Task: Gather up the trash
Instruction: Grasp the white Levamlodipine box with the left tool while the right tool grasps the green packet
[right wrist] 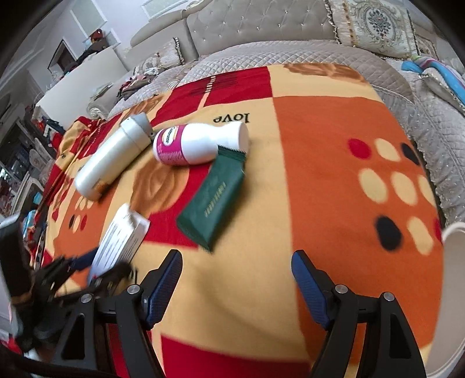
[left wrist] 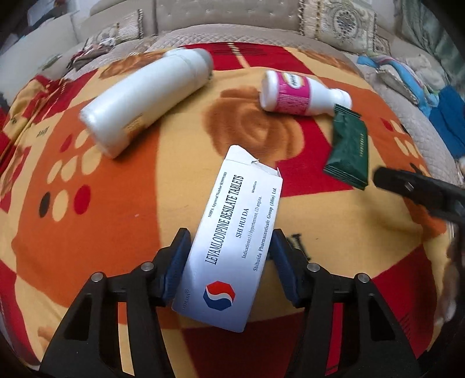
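Observation:
My left gripper (left wrist: 229, 242) is shut on a white tablet box (left wrist: 232, 232), both blue pads against its sides. The box also shows in the right wrist view (right wrist: 120, 241), held by the left gripper (right wrist: 96, 264). A tall white bottle (left wrist: 145, 99) lies on its side at the left. A small white bottle with a pink label (left wrist: 299, 93) lies at the back right, a green sachet (left wrist: 348, 148) next to it. My right gripper (right wrist: 237, 267) is open and empty, a little short of the green sachet (right wrist: 212, 197). It shows at the right edge of the left wrist view (left wrist: 407, 186).
All lies on a red, orange and yellow blanket (right wrist: 334, 162) over a quilted grey sofa (right wrist: 261, 52) with cushions (right wrist: 375, 23). A white rim (right wrist: 453, 261) shows at the right edge. Blue cloth (left wrist: 447, 122) lies at the right.

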{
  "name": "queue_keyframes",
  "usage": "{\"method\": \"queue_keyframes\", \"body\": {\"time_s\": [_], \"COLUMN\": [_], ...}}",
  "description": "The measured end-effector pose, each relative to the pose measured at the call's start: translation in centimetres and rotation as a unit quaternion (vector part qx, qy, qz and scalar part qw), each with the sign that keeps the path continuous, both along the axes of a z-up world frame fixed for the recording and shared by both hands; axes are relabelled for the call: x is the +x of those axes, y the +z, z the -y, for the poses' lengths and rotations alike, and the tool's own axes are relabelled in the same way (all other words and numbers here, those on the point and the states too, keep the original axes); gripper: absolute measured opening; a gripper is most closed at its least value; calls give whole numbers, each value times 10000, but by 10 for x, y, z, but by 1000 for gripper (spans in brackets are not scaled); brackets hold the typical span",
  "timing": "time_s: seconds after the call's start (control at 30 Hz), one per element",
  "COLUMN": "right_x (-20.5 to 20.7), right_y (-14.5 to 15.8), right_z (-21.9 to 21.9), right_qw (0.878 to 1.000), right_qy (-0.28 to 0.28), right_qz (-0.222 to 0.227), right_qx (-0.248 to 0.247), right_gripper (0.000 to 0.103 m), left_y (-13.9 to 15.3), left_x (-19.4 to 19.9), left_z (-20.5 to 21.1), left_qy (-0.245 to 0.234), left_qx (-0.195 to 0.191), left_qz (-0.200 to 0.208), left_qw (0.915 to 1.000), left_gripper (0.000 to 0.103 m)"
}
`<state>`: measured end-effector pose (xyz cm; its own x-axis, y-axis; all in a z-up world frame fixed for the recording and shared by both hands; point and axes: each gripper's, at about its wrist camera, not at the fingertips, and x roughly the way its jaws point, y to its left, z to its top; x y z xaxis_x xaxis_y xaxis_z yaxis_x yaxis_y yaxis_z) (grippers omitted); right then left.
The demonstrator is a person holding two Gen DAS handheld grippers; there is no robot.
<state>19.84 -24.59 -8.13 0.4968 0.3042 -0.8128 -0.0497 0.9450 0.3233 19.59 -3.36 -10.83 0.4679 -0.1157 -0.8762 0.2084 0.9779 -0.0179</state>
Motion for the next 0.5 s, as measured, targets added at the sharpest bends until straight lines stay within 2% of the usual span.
{"method": "queue_keyframes", "body": {"time_s": [0.23,0.4,0.43,0.47,0.5], "right_x": [36,51,51,49,46], "right_y": [-3,-6,-6,-6,-5], "right_z": [-25,-42,-44,-45,-45], "right_qw": [9995,9973,9968,9960,9951], "right_qy": [-265,-242,-177,-98,-16], "right_qz": [-61,17,34,76,125], "right_qx": [-128,-696,-780,-882,-978], "right_gripper": [75,75,68,56,53], "left_y": [-2,-2,-1,-1,-1], "left_x": [-3,-3,-3,-3,-3], "left_z": [-14,-15,-15,-16,-16], "left_qy": [117,124,130,141,148], "left_qx": [-93,-179,-204,-243,-275], "left_qz": [-22,19,25,31,30], "left_qw": [9999,9998,9997,9996,9995], "left_gripper": [55,55,55,55,55]}}
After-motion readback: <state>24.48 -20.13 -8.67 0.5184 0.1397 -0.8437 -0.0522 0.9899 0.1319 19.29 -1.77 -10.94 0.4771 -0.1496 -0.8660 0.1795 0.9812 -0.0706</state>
